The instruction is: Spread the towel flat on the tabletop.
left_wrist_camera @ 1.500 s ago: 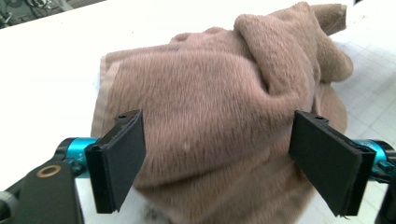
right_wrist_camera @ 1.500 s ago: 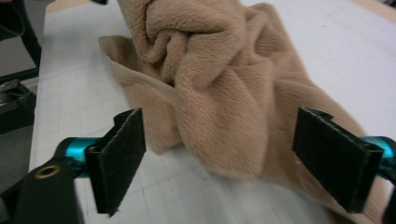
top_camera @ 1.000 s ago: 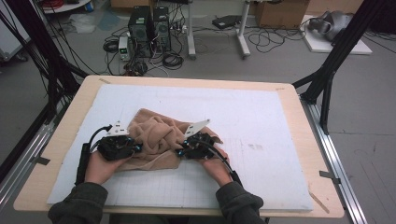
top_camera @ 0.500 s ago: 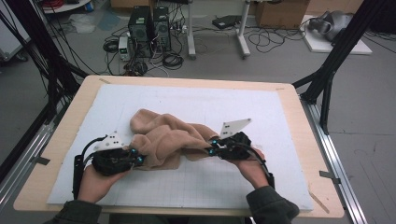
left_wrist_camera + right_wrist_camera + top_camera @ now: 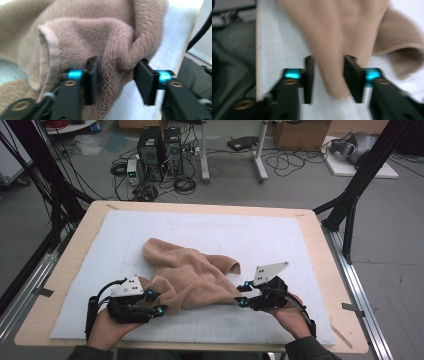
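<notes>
The tan towel [image 5: 187,277] lies crumpled on the white mat [image 5: 280,240] of the counter [image 5: 320,250], toward its near side, stretched loosely between the two tools. The left tool [image 5: 159,302] sits at the towel's near-left corner; the right tool [image 5: 241,295] at its near-right corner.

Both tools have just been opening. In the left gripper view the jaws stand apart with a thick fold of towel [image 5: 112,50] between them, resting against one pad only. In the right gripper view the jaws are likewise apart — a corner of towel [image 5: 332,75] hangs between them, unclamped.

Risks from here, as a judgement:
- Pile may snag on a pad as a tool withdraws, dragging the corner out of line.
- The released cloth may slump back into folds — the middle is bunched, not flat.
</notes>
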A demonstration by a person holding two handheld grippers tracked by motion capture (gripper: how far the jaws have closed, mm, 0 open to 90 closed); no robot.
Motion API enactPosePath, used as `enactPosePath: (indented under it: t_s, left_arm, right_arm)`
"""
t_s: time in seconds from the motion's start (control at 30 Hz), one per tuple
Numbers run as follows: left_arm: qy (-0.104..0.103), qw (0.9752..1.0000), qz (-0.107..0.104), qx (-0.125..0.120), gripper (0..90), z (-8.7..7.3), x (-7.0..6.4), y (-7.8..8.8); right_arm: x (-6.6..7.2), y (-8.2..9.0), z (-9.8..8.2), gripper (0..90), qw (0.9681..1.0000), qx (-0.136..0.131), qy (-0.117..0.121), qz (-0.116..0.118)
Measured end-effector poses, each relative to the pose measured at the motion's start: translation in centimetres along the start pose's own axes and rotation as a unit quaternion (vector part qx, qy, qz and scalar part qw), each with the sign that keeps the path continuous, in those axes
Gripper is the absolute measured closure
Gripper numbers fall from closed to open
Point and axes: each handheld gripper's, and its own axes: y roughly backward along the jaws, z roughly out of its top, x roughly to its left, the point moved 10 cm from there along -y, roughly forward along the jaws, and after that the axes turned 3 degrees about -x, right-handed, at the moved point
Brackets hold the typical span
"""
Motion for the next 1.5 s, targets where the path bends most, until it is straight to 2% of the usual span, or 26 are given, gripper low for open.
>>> enactPosePath:
  t_s: [0.03,0.07,0.1,0.17,0.2,0.23,0.27,0.3,0.33,0.37,0.43,0.47,0.5,0.53,0.6,0.63,0.67,0.73,0.83,1.0,1.13,1.23,1.3,1.37,1.43,1.5]
  left_arm:
    - [-0.001,1.0,-0.003,-0.005,47.9,0.5,-0.1,0.5]
    - [-0.005,0.9999,-0.002,-0.012,47.9,1.0,-0.1,1.0]
    - [-0.009,0.9998,0.0,-0.018,45.4,1.6,-0.1,1.6]
    - [-0.012,0.9995,0.002,-0.028,44.4,2.7,-0.1,2.3]
    - [-0.02,0.9993,0.011,-0.029,44.5,3.2,0.1,2.4]
    - [-0.024,0.9991,0.019,-0.029,43.9,3.5,0.5,2.3]
    - [-0.024,0.999,0.023,-0.03,43.9,3.9,0.9,2.0]
    - [-0.023,0.9989,0.029,-0.03,43.7,4.1,1.5,1.5]
    - [-0.021,0.9985,0.043,-0.026,42.9,4.2,2.3,0.9]
    - [-0.018,0.9984,0.05,-0.019,42.3,4.0,3.0,0.1]
    - [-0.029,0.9966,0.076,0.007,42.2,3.4,4.6,-1.6]
    - [-0.019,0.997,0.073,0.017,42.2,2.9,5.2,-2.4]
    - [-0.017,0.9965,0.076,0.031,42.3,2.4,5.8,-3.2]
    - [-0.016,0.9949,0.086,0.05,43.0,1.6,6.5,-4.0]
    - [0.005,0.9952,0.066,0.071,44.7,0.5,6.9,-5.2]
    - [0.004,0.9952,0.063,0.075,49.6,0.1,6.9,-5.5]
    - [0.012,0.9962,0.056,0.066,55.7,-0.2,6.8,-5.7]
    - [0.022,0.997,0.044,0.06,67.5,-0.7,6.4,-5.6]
    - [0.033,0.998,0.031,0.045,74.3,-0.8,5.6,-4.7]
    - [0.019,0.999,0.012,0.039,75.7,-0.8,3.3,-3.2]
    - [0.007,0.9994,-0.007,0.034,76.3,-1.1,1.0,-2.3]
    - [-0.004,0.9992,-0.023,0.033,76.2,-1.4,-0.5,-1.9]
    - [-0.006,0.9991,-0.029,0.029,73.3,-1.2,-0.8,-1.4]
    - [-0.003,0.9994,-0.029,0.02,66.8,-0.5,-0.6,-0.9]
    - [0.002,0.9997,-0.025,0.009,59.7,0.5,0.0,-0.5]
    - [0.009,0.9997,-0.022,-0.007,54.0,1.6,0.6,-0.1]
  right_arm:
    - [-0.5,0.8,1.2,55.5,0.9994,-0.033,-0.01,-0.006]
    - [-0.5,0.8,1.2,55.5,0.9994,-0.033,-0.01,-0.006]
    - [-0.6,0.9,2.2,52.9,0.9987,-0.05,-0.01,-0.011]
    - [-0.6,0.7,2.6,52.0,0.9987,-0.049,-0.006,-0.012]
    - [-0.8,0.2,2.8,50.9,0.9988,-0.047,0.0,-0.016]
    - [-1.1,-1.2,3.1,48.2,0.9989,-0.043,0.001,-0.021]
    - [-1.1,-1.2,3.1,48.2,0.9989,-0.043,0.001,-0.021]
    - [-1.4,-2.1,3.0,46.4,0.9991,-0.034,-0.001,-0.025]
    - [-2.0,-4.0,2.6,45.6,0.9995,-0.012,0.004,-0.028]
    - [-2.1,-5.0,2.2,45.0,0.9996,-0.001,0.0,-0.028]
    - [-2.3,-6.7,1.4,45.4,0.9995,0.02,-0.003,-0.023]
    - [-2.3,-6.7,1.4,45.4,0.9995,0.02,-0.003,-0.023]
    - [-2.5,-7.4,0.9,46.6,0.9993,0.029,-0.006,-0.023]
    - [-2.6,-8.0,0.4,49.6,0.9992,0.036,-0.012,-0.016]
    - [-2.6,-8.9,-0.6,63.4,0.9976,0.066,-0.022,0.001]
    - [-2.3,-9.1,-0.8,68.7,0.9976,0.066,-0.019,0.009]
    - [-2.2,-9.1,-0.8,81.1,0.9981,0.058,-0.013,0.017]
    - [-1.6,-8.8,-1.0,83.8,0.9977,0.054,-0.006,0.041]
    - [-1.0,-7.8,-1.3,84.2,0.9974,0.053,-0.009,0.049]
    - [1.1,-4.8,-1.8,84.2,0.9981,0.043,0.004,0.044]
    - [3.7,-2.4,-2.3,84.3,0.9983,0.03,0.011,0.048]
    - [5.8,-1.5,-3.3,83.9,0.9972,0.042,0.018,0.059]
    - [6.6,-1.2,-3.5,77.5,0.9967,0.044,0.024,0.063]
    - [6.6,-0.5,-2.9,70.4,0.9974,0.025,0.019,0.065]
    - [5.5,0.1,-1.8,61.4,0.9989,0.002,0.013,0.045]
    - [4.0,0.4,-0.8,59.1,0.9994,-0.013,-0.001,0.032]
